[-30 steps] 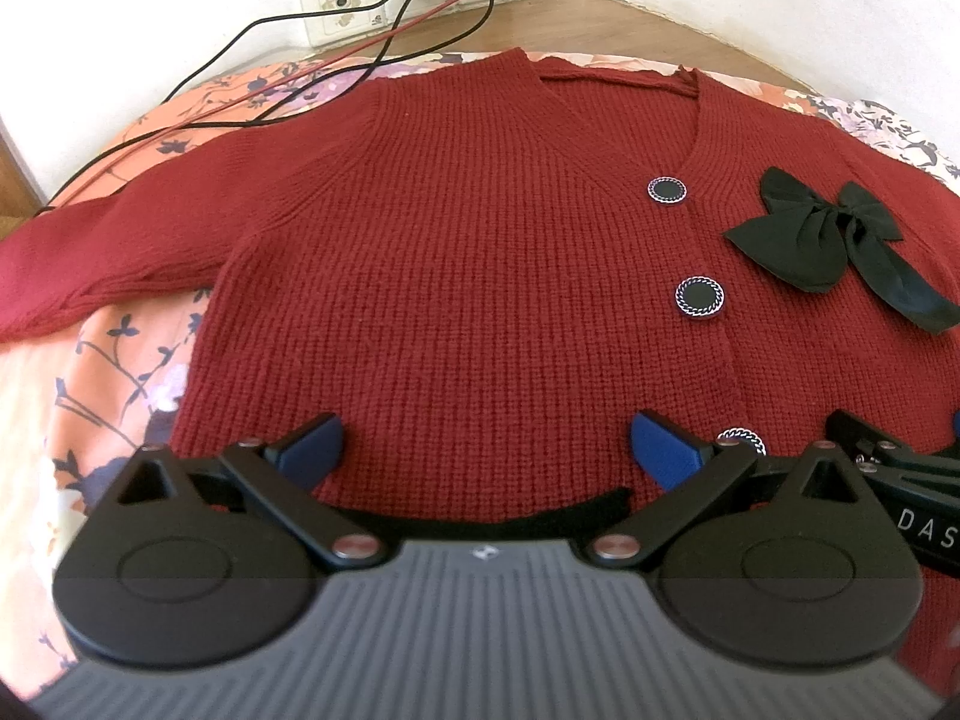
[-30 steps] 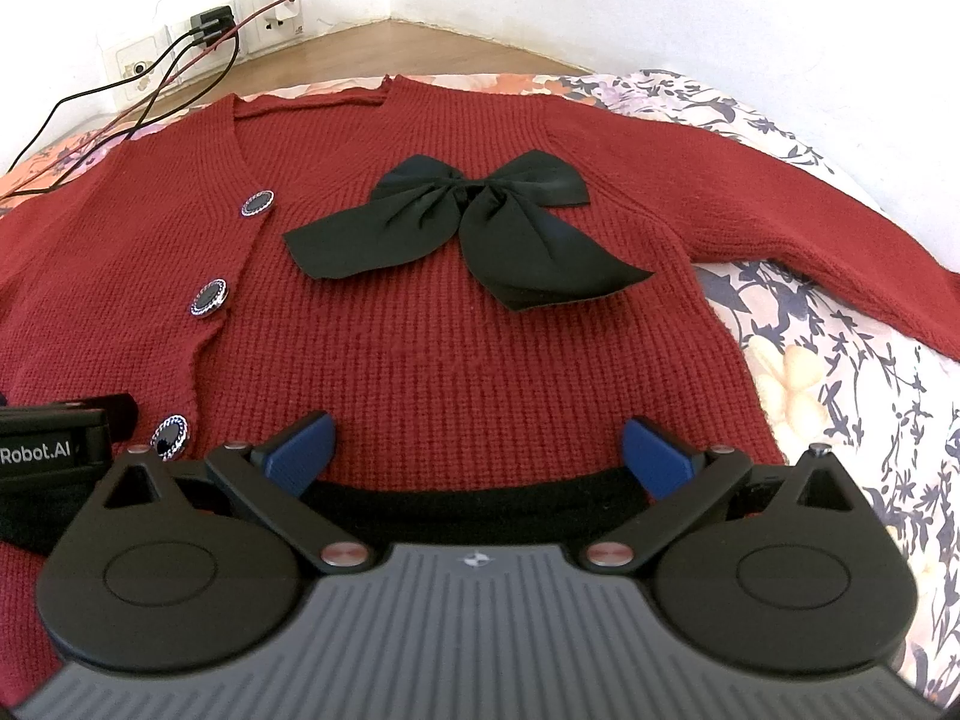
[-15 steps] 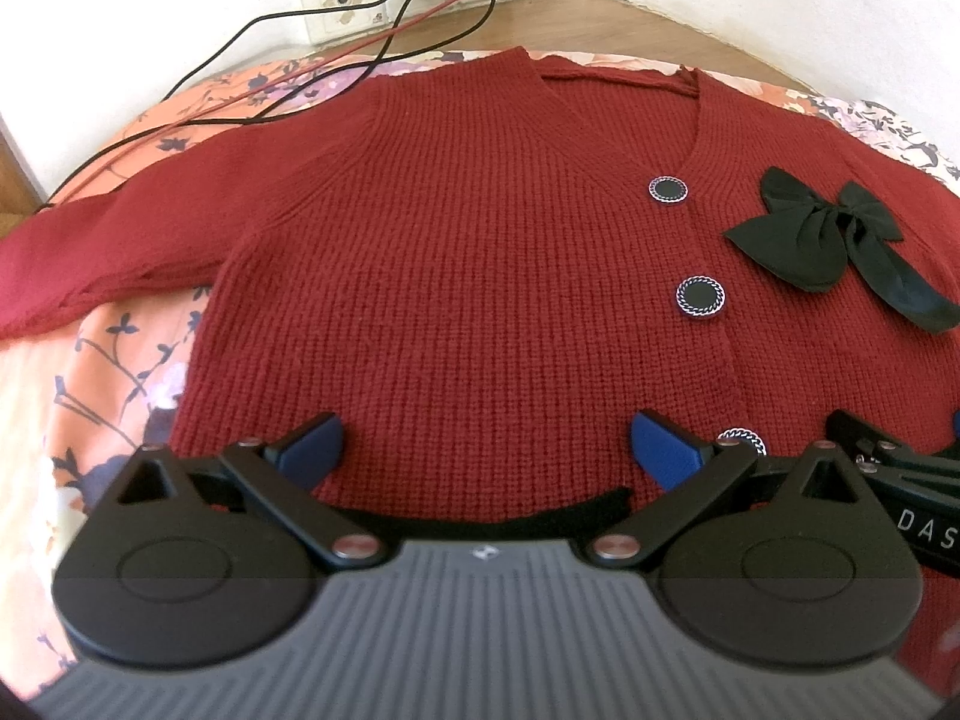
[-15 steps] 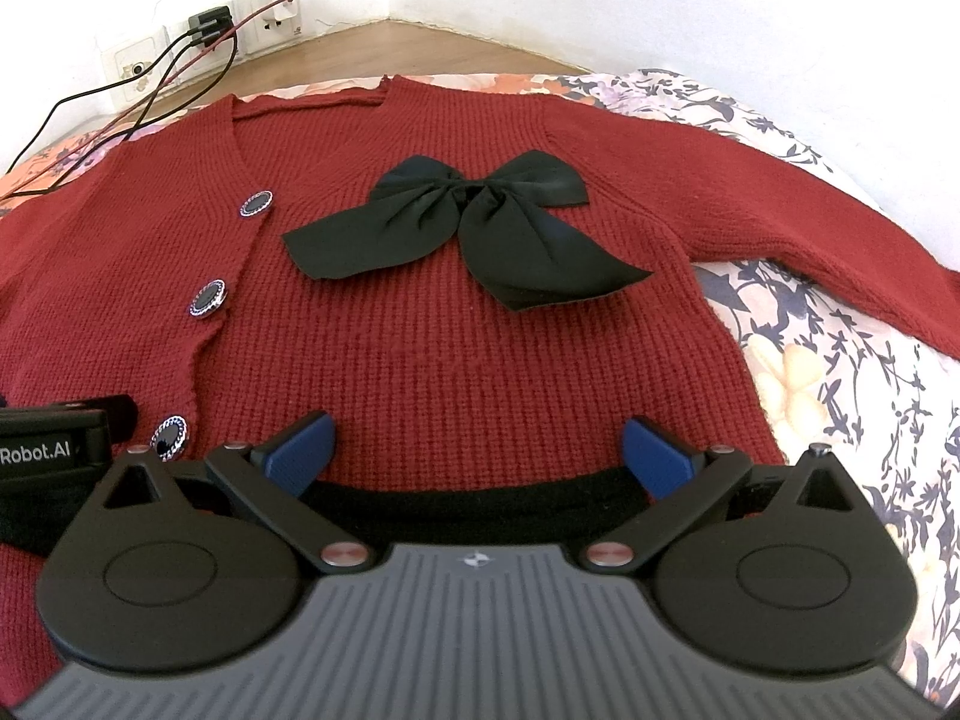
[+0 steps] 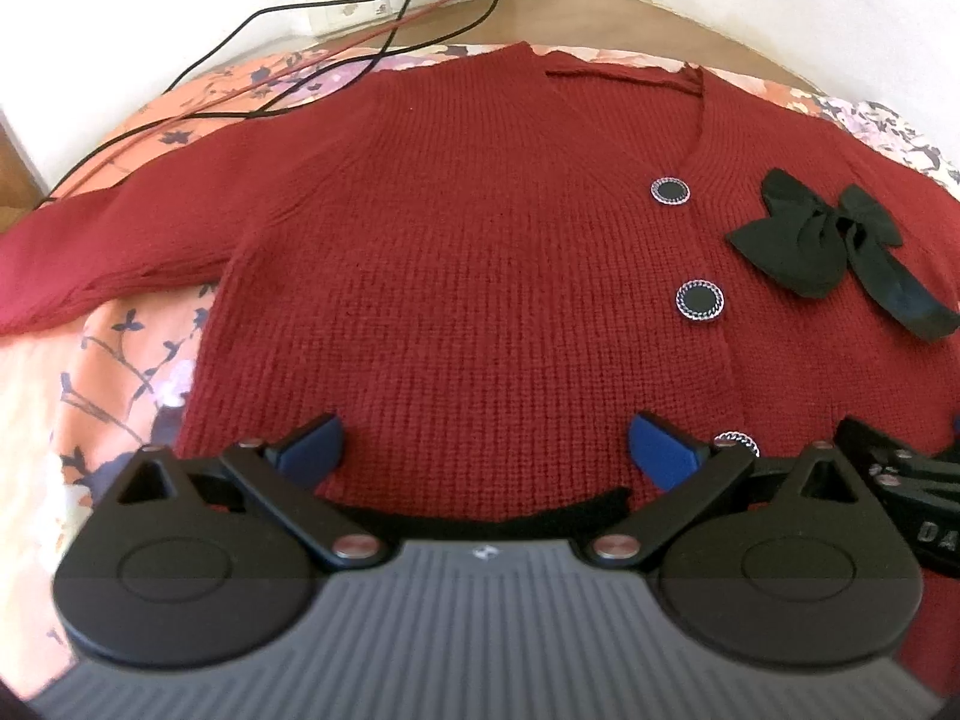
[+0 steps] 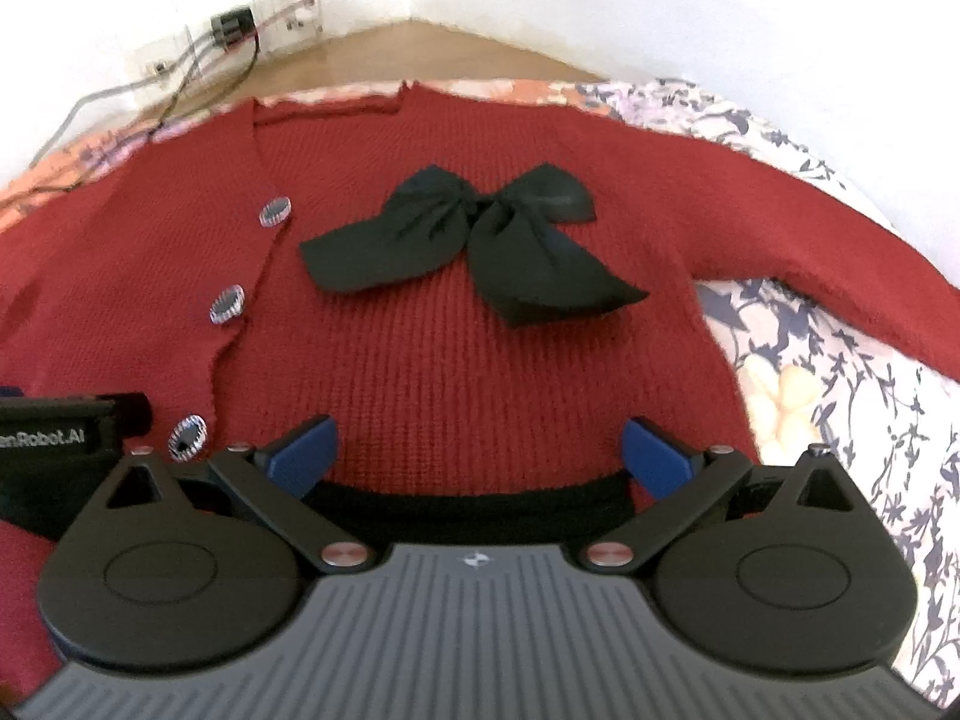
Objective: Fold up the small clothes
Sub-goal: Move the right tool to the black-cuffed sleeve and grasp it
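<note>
Left wrist view: the left gripper [image 5: 486, 450] has its jaws spread wide and empty over the hem of a red cardigan [image 5: 468, 276], which lies flat, front up, on a floral sheet [image 5: 108, 360]. Right wrist view: the right gripper [image 6: 477, 450] is equally wide, holding nothing, near the hem below a black bow [image 6: 474, 240]

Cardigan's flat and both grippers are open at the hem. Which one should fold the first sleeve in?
Probably left. The left gripper sits near the side edge of the cardigan, with its left sleeve close beside it. The right gripper is centred below the black bow, farther from its sleeve.
</note>
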Available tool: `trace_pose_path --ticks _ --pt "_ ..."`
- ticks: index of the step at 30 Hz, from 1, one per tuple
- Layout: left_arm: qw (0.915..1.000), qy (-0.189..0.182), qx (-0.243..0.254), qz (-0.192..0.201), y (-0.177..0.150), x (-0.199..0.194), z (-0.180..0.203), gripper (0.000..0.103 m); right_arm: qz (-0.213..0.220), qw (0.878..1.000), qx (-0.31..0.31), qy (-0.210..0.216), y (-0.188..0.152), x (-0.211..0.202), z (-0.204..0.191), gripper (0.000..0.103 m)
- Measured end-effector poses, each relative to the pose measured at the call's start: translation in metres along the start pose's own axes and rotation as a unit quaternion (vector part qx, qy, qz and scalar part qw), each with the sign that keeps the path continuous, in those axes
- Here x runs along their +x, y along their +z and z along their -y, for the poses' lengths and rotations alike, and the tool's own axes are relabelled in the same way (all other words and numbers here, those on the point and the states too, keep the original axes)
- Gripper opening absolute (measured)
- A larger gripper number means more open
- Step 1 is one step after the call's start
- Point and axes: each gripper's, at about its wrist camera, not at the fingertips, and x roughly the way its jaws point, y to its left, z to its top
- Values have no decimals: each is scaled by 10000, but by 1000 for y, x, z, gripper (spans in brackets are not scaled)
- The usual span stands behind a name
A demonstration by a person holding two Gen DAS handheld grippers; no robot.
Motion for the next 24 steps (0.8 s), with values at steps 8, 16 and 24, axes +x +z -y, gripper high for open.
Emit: trace_pose_path --ticks 8,16,24 --pt "9999 24 -41 118 8 -18 5 103 288 9973 609 276 14 -20 49 103" --pt "9993 -172 177 276 16 -34 31 103 489 9902 1298 -140 19 -24 117 103" --pt "9987 -267 356 262 18 -36 56 103 556 9806 1812 -506 12 -18 178 103"
